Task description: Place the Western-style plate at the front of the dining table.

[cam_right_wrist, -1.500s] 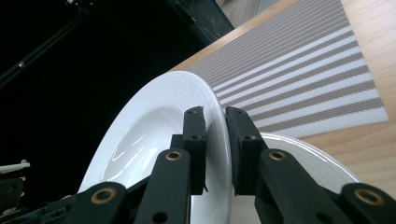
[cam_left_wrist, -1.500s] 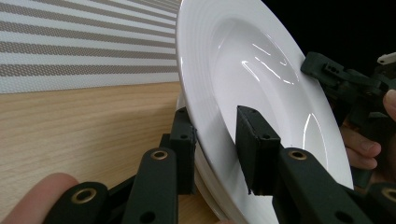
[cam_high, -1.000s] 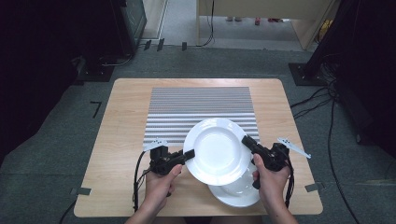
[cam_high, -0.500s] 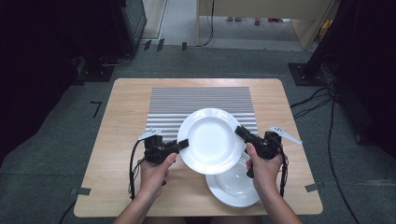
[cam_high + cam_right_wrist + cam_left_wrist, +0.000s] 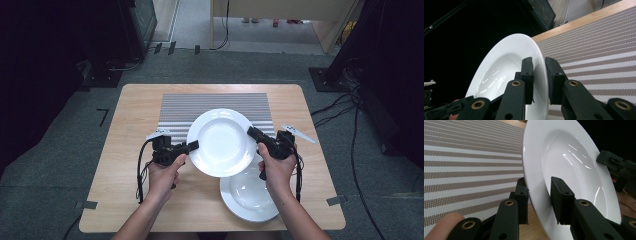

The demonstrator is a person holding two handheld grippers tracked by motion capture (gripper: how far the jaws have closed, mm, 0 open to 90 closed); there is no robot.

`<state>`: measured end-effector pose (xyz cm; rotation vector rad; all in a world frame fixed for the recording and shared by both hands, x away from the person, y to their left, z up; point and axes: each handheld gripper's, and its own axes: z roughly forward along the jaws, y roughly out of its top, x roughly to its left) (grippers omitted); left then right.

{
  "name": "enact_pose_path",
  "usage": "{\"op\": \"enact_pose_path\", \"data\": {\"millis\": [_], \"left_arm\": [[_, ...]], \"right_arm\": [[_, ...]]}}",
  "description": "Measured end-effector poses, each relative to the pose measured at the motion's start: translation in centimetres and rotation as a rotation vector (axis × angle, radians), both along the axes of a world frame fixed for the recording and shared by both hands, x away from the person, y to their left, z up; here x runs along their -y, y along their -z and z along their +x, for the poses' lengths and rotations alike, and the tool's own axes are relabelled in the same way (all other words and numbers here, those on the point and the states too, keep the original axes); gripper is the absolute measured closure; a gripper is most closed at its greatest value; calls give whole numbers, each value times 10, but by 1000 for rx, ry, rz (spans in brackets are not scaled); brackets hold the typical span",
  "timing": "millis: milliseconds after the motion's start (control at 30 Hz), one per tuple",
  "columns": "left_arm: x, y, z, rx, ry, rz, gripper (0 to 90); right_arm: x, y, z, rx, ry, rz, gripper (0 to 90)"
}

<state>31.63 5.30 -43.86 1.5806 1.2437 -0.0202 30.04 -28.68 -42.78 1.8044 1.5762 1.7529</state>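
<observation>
carrying the upper plate (image 5: 221, 141) farther over the striped mat (image 5: 180, 107), off the second plate (image 5: 247, 196) on the wooden table (image 5: 125, 165) — likely headed for the mat. left hand-held gripper (image 5: 190, 146) and right hand-held gripper (image 5: 251, 133) each clamp its rim — grey floor, cables around.

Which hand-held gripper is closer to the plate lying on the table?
Right. The right hand-held gripper grips the lifted plate just above the lower plate; the left hand-held gripper is farther left.
</observation>
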Motion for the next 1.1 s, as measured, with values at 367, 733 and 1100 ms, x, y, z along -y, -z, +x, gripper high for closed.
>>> {"op": "enact_pose_path", "data": {"millis": [367, 733, 1100], "left_arm": [[-4, -5, 26, 3, -28, 18, 695], [-7, -8, 50, -1, -59, 31, 700], [-8, 0, 76, -30, -75, 61, 698]], "right_arm": [[-8, -3, 28, -2, 4, -21, 785], [-13, 0, 53, -30, 1, -5, 779], [-18, 10, 82, -55, 3, -21, 774]]}}
